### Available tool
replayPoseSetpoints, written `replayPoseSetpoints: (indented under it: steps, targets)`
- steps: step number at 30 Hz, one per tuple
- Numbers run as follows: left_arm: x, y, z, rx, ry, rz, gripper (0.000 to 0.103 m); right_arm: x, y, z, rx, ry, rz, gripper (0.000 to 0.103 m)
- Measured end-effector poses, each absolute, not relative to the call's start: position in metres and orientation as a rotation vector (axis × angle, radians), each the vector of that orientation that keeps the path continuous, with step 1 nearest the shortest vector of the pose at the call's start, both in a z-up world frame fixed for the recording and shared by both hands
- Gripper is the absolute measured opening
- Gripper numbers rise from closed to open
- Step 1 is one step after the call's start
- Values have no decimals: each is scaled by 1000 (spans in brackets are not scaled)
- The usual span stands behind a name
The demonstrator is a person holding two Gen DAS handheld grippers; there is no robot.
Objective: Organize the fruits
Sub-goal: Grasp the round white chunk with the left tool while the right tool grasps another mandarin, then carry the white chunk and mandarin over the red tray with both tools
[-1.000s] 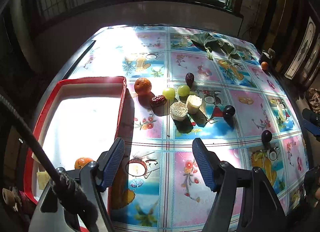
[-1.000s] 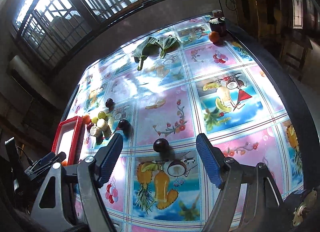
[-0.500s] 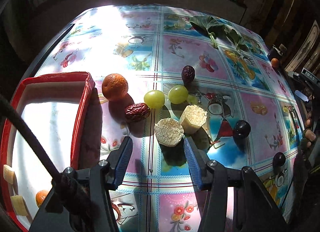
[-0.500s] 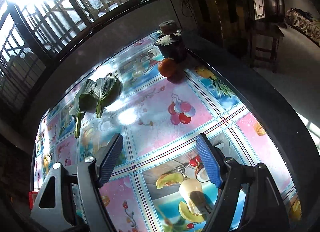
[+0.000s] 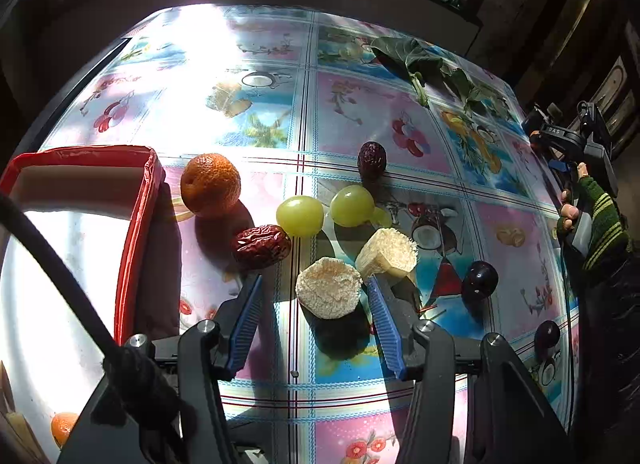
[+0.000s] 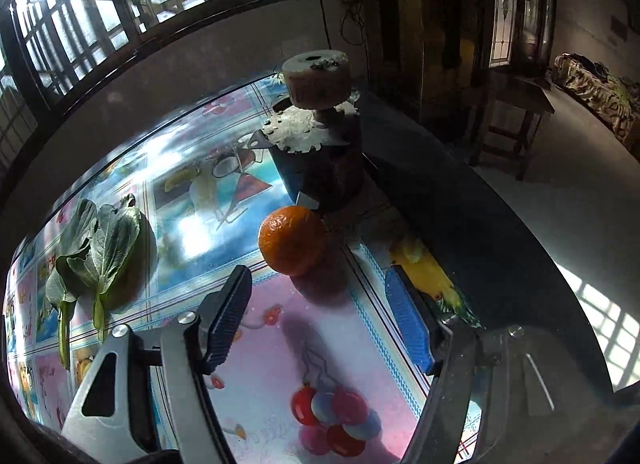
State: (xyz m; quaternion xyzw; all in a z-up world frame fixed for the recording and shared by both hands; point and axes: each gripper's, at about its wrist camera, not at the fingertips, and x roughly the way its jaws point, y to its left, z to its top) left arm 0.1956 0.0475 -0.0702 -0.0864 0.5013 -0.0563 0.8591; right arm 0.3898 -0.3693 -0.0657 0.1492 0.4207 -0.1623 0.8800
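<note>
Left claw [image 5: 314,300] gapes, straddling sugarcane chunk [image 5: 329,287] for pickup; right claw [image 6: 318,296], empty, closing toward tangerine [image 6: 291,240].

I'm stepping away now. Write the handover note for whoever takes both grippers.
Left gripper: open, holding nothing, pale cut chunk between its fingers, untouched.
Right gripper: jaws closing, nothing between them yet; the far orange lies just ahead.
Done: red tray holds one small orange and pale pieces.
Left on the table: orange, two green grapes, two red dates, second chunk, two dark plums.
</note>
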Motion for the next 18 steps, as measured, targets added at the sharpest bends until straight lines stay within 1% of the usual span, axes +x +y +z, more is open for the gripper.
replayPoseSetpoints:
  steps: [1, 3, 4, 5, 6, 7, 8, 12, 18]
  targets:
    - [196, 48, -70, -183, 1049, -123, 52, 392, -368, -65, 300, 876, -349, 63]
    - [198, 46, -70, -177, 1047, -119, 52, 398, -365, -67, 262, 899, -367, 59]
    - [198, 46, -70, -175, 1044, -117, 52, 398, -362, -66, 249, 900, -353, 46]
    - [198, 46, -70, -173, 1041, -112, 51, 397, -359, -65, 248, 897, -332, 39]
    - [199, 45, -71, -164, 1038, -108, 44, 395, -356, -65, 246, 899, -331, 34]
    - [200, 45, -71, -163, 1036, -112, 34, 391, -355, -65, 251, 897, -322, 34]
    - [201, 45, -71, -163, 1041, -114, 32, 386, -354, -65, 260, 896, -313, 34]
    - [197, 42, -70, -154, 1053, -126, 32, 364, -341, -65, 298, 900, -258, 34]
    - [173, 42, -60, -171, 1050, -125, 32, 303, -314, -58, 396, 918, -122, 34]
